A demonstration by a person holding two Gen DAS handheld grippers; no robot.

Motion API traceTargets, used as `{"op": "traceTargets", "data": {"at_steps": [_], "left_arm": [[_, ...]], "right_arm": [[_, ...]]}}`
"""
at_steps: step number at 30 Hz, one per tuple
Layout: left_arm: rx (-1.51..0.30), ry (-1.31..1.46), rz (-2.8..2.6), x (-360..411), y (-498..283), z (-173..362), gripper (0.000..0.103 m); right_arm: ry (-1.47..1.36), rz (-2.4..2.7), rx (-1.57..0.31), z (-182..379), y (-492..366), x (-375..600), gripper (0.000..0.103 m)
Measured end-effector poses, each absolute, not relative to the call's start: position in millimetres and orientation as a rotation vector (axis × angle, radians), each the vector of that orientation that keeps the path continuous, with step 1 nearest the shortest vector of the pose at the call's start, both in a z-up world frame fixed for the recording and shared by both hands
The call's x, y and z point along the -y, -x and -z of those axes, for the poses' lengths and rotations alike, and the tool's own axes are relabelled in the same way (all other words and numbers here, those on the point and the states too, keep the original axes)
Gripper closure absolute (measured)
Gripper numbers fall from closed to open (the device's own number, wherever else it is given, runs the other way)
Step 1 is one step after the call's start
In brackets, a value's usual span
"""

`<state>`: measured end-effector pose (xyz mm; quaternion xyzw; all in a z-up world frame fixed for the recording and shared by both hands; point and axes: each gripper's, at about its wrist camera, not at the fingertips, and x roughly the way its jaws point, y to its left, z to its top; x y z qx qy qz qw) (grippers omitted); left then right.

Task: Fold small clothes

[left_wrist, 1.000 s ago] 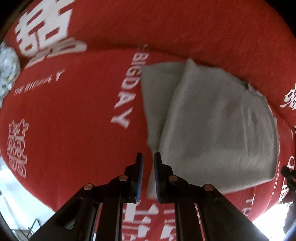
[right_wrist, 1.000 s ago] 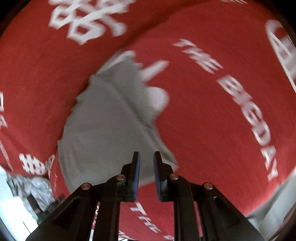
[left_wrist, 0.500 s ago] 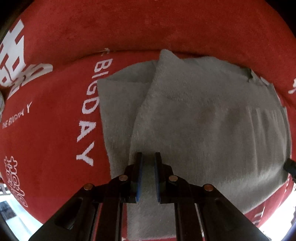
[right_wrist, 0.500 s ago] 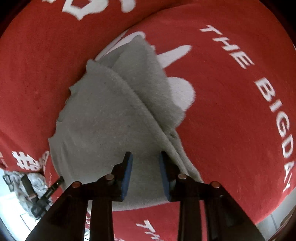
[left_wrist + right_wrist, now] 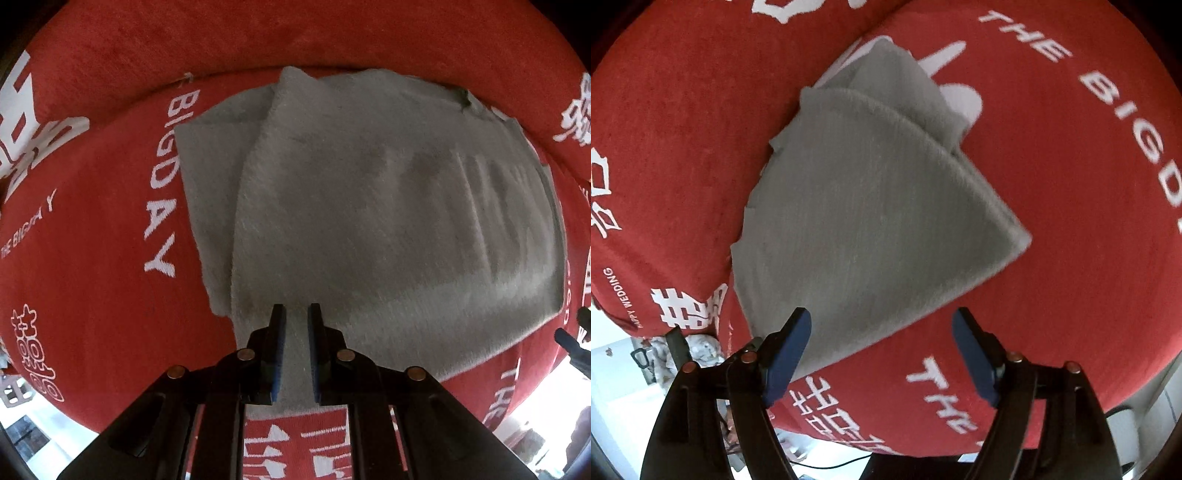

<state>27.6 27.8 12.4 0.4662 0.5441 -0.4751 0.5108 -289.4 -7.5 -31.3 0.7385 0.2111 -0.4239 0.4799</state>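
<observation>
Landmark: red printed cloth (image 5: 92,221) covering the surface.
Left gripper (image 5: 296,321): jaws nearly pressed together, nothing pinched, poised above the grey garment's (image 5: 388,206) near edge.
Garment: folded, lying mid-cloth.
Right gripper (image 5: 881,328): jaws opening, spread wide over the garment's (image 5: 871,206) near corner, gripping nothing.
Risk: a shallow pinch could catch only the top layer, pulling the fold apart.

Both wrists — close above cloth (image 5: 388,206).
</observation>
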Motion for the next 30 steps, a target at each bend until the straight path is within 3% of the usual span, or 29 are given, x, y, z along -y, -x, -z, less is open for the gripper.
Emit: {"op": "traceTargets", "data": {"at_steps": [3,4,5,6,13,30], "left_arm": [[-1.273,-1.127,1.145,-34.4,-23.3,-19.1,0.090],[-1.275,-1.132,1.143,-36.1,-22.5,-19.6,0.071],[-1.283,-1.133,1.142,-38.5,-20.2,-21.1,0.046],[-1.288,-1.131,1.126,-41.0,-20.9,-21.9,0.000],[-1.242,-1.144,1.142,-46.5,-28.1,-30.4,0.001],[-1.369,-1.074,1.038,-61.7,-99.4,2.5,0.001]], "right_arm": [[-1.809,1.030,-0.512,30.3,282.0,1.8,0.021],[-1.806,1.029,-0.512,29.7,279.2,0.9,0.020],[-1.804,1.027,-0.512,29.2,276.3,0.5,0.020],[-1.803,1.024,-0.511,28.6,273.2,-0.4,0.020],[-1.796,1.005,-0.523,26.8,251.7,-2.0,0.018],[-1.868,0.912,-0.542,40.1,204.4,-9.5,0.015]]}}
